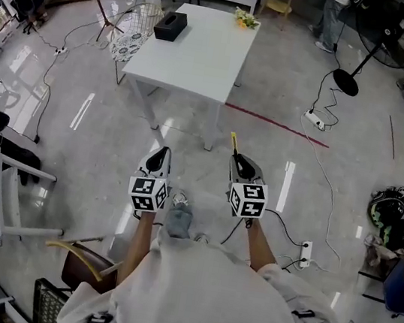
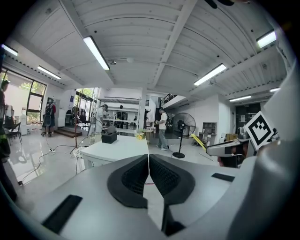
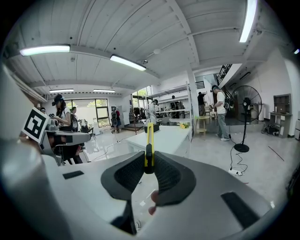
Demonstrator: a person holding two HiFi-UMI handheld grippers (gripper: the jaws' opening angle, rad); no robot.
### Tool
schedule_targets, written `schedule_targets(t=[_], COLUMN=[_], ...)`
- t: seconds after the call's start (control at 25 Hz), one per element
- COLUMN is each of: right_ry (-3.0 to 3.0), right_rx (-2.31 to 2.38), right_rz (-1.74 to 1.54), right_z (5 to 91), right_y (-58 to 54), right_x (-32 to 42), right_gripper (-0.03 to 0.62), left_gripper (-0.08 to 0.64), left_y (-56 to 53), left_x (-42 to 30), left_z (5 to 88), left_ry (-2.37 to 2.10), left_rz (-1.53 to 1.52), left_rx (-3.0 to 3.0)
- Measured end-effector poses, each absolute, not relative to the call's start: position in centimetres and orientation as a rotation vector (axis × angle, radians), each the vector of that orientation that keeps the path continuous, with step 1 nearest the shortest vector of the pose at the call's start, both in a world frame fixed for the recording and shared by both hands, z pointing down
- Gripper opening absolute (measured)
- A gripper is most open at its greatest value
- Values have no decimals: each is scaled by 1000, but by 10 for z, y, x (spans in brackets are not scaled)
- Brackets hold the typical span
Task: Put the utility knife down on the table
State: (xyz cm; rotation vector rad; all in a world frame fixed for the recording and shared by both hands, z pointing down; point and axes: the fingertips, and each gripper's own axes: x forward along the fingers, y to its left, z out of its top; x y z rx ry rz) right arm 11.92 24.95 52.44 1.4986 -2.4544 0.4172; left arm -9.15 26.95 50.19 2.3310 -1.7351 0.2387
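Utility knife [image 3: 149,151], yellow, clamped blade-end forward in the right gripper [image 3: 149,165], held over the floor short of the white table [image 1: 204,54], probably ready to lay flat there; left gripper [image 2: 148,169] closed, empty, alongside.

Open-plan lab/workshop hall, not a home: ribbed ceiling with long tube lights [image 2: 96,51], glossy grey floor [image 1: 274,92], and a white table [image 1: 197,50] ahead of the left gripper [image 1: 161,150] and right gripper [image 1: 236,157]. There's a pedestal fan [image 1: 380,33] and a power strip [image 1: 315,119] on trailing cable ahead-right of the right gripper, with helmets [image 1: 391,208] dumped on the floor far to its right. More desks and standing people [image 3: 219,112] beyond the table.
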Motion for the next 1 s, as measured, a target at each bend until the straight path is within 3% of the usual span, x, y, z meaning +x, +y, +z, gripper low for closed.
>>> schedule_targets(t=[1.0], right_ry=[-2322], right_rx=[1652], right_rz=[375], right_z=[517], right_y=[29], right_x=[61], right_gripper=[80], left_gripper=[25], left_y=[7], left_x=[-140], left_z=[501], left_ry=[-1512], left_rz=[197], left_rx=[2490])
